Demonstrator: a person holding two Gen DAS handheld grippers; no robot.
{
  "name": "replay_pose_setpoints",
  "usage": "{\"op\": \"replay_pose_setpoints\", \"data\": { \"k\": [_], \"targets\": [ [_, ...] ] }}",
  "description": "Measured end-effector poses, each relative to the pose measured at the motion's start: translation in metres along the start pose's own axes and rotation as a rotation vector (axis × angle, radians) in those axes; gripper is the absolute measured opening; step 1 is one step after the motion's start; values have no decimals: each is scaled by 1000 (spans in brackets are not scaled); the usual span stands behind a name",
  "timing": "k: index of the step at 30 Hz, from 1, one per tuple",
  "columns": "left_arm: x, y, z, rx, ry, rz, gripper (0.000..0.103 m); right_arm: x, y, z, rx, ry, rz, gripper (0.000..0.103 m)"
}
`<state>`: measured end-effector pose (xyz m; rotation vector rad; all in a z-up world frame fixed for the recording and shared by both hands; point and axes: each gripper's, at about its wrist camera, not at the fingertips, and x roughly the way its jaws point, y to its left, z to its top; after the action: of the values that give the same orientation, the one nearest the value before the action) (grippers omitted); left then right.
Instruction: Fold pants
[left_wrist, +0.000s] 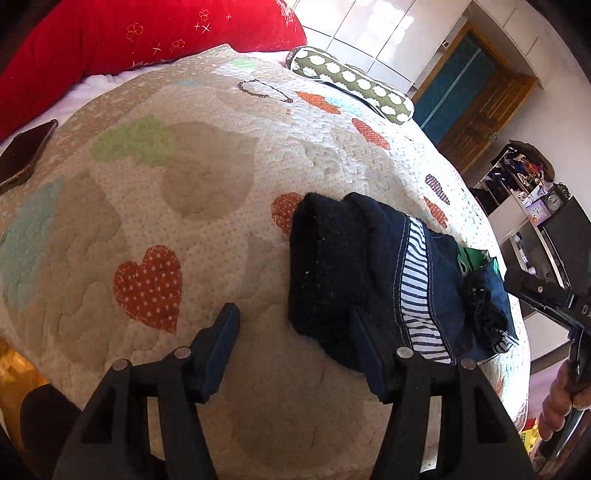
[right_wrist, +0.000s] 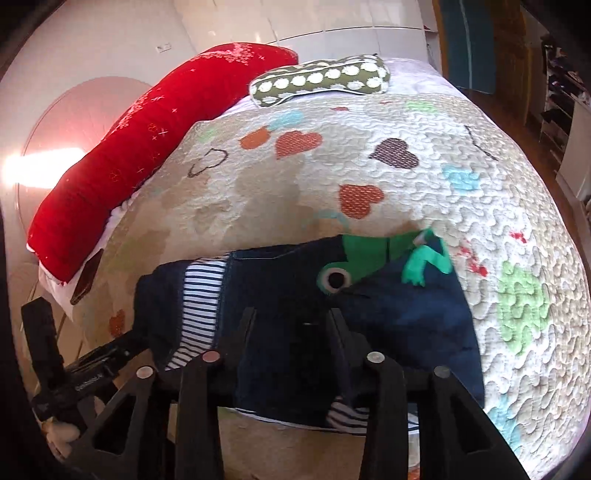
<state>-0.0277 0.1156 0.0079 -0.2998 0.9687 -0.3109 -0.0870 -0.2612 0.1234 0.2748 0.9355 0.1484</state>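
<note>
The left gripper is spread wide over the quilt, its right finger against the folded pants; the right gripper is spread too, low over the pants' dark middle. The pants lie bundled near the quilt's edge; a phone rests well apart, a red pillow beyond.

folded navy pants on the bed

they lie bunched in a thick stack, striped white-and-navy lining showing along one edge, a green frog patch on top.
</note>
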Motion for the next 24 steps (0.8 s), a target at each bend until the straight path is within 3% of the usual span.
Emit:
{"op": "replay_pose_setpoints", "data": {
  "k": [1, 6, 9, 14, 18, 19, 20, 21, 23, 24],
  "targets": [
    [-2, 1, 1, -1, 1, -13, 56, 4, 16, 4, -24, 20, 32, 54],
    [-27, 16, -6, -33, -11, -16, 56, 47, 93, 23, -115, 187, 184, 59],
    [-43, 27, -16, -47, -34, -7, 56, 81, 127, 32, -141, 289, 196, 61],
    [-51, 41, -23, -76, -39, -10, 56, 133, 171, 34, -299, 400, -16, 73],
    [-50, 41, -27, -70, -28, -8, 56, 159, 190, 15, -436, 439, -190, 74],
    [-50, 40, -27, -65, -27, -7, 56, 158, 192, 11, -464, 424, -210, 69],
    [-51, 39, -28, -60, -25, -8, 56, 154, 193, 9, -488, 402, -233, 50],
    [-52, 38, -29, -56, -24, -10, 56, 147, 191, 8, -504, 373, -253, 40],
    [-52, 33, -31, -46, -18, -13, 56, 131, 180, 11, -482, 334, -188, 22],
    [-51, 29, -33, -38, -13, -12, 56, 122, 173, 13, -461, 312, -167, 20]
  ]
}}
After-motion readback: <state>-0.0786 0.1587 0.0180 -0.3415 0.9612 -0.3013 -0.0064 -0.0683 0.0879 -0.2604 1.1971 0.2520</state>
